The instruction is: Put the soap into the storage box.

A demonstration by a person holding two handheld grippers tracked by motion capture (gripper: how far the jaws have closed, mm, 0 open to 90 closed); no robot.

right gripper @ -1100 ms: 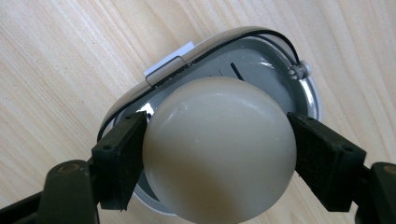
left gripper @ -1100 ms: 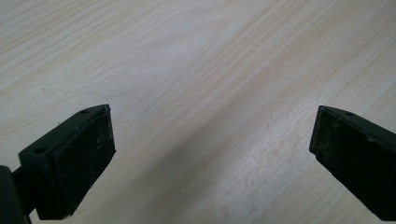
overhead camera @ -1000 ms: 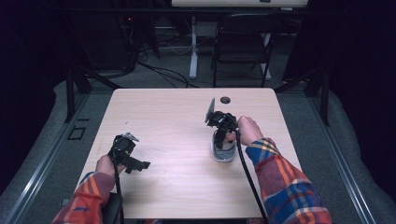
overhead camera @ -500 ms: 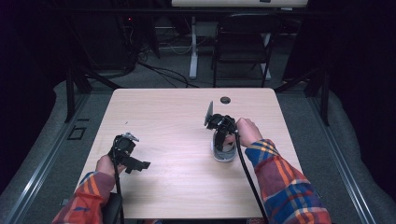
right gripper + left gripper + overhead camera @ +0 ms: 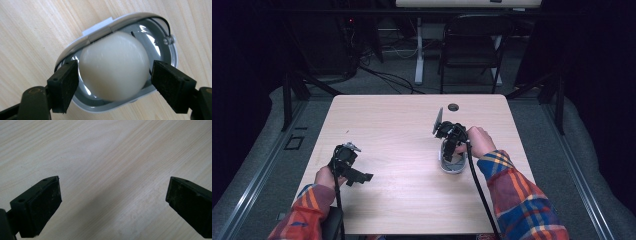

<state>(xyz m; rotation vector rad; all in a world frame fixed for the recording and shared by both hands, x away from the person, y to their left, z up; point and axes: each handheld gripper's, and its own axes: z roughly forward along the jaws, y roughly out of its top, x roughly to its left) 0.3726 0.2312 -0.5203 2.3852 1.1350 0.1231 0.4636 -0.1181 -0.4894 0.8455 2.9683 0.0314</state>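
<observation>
Fingers of the right gripper [image 5: 449,150] point down into a white-rimmed holder [image 5: 452,165] on the right half of the desk [image 5: 402,195] in the high view; the person's right hand [image 5: 479,141] grips it from the right. The left gripper [image 5: 362,177] rests low over the desk's near left part, well apart from the holder, held by the left hand [image 5: 328,176]. A small dark round thing [image 5: 453,107] lies near the far edge, and a chair [image 5: 472,47] stands on the floor beyond.

Left gripper [image 5: 112,202] view: both black fingers [image 5: 40,205] stand wide apart, released, with bare pale wood of the desk [image 5: 107,157] between them.

Right gripper [image 5: 115,85] view: an egg [image 5: 113,66], white and smooth, sits in the oval holder [image 5: 72,48], whose shiny grey hollow has a thin black wire [image 5: 162,21] at its far rim. The fingers [image 5: 63,85] flank the egg left and right. They have just been opening: the left pad is at the egg's side, the right pad stands just clear with a slim gap, so the grip is released with the egg still between them.
</observation>
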